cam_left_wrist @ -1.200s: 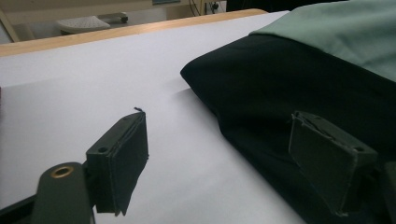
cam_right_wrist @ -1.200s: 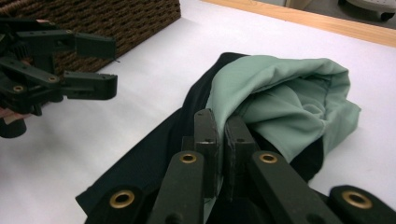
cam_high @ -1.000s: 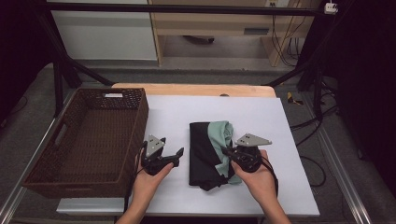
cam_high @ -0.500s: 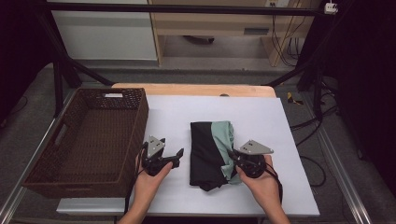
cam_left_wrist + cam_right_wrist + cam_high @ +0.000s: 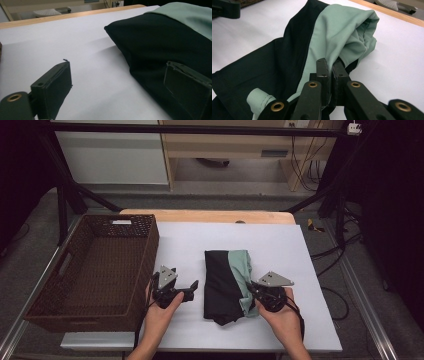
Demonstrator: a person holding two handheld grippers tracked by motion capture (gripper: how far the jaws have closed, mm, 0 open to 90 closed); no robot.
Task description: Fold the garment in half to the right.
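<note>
My right claw point(image 5: 251, 289) pinches folded black-and-mint garment point(image 5: 226, 279) at its 4 o'clock edge. My left claw point(image 5: 194, 287), jaws just opening, spread at garment's 9 o'clock, nothing between. Basket point(image 5: 131, 275) further at 9.

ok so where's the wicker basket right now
In the high view the wicker basket sits on the table's left side, just left of the left gripper, which lies between it and the folded garment.

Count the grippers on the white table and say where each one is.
2. The left gripper sits between the wicker basket and the folded black-and-green cloth, jaws open. The right gripper is at the cloth's right edge, shut on it.
</note>
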